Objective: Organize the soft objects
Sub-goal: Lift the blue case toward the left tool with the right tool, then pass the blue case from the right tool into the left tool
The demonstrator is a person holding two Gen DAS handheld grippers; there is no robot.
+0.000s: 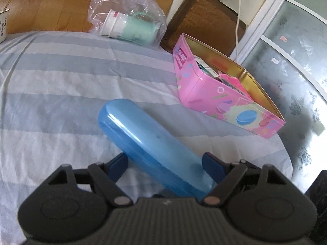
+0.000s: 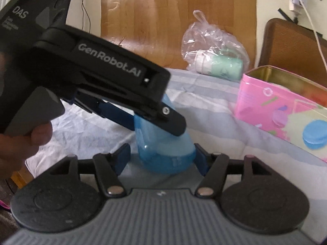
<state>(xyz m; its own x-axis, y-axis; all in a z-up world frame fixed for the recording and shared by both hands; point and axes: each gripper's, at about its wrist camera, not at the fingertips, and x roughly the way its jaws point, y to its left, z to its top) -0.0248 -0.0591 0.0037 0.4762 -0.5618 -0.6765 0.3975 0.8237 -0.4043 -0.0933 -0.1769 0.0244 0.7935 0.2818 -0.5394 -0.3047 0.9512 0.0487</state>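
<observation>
Case [image 1: 147,143]: a blue hard-shelled one. It sits slantwise between the fingers of the left hand-held gripper [image 1: 164,159], which looks clamped on its near half, both pads against its sides. Its far end sticks out toward the open bed [image 1: 51,81], to the left of the tin [image 1: 204,94].

In the right wrist view the case's rounded end hangs between the fingers of the right hand-held gripper [image 2: 161,149]. Those fingers stand apart: a sliver of gap shows at one pad, so I judge them not to be pressing.

The main risk, as I read it, is a slip. The shell is smooth and glossy, the hold is well off its middle, and the long free end could swing the case round in the pads or drop it onto the bed. Squeezing harder on the curved shell could squirt it out instead. If the right hand-held gripper draws back carelessly, a finger could catch the rounded end and knock the hold loose.

Further off, carrying the case to the tin risks striking its near wall, and things already lie inside. Left of the tin, at the bed's far edge, the bag [image 1: 126,6] of cups lies well clear.
</observation>
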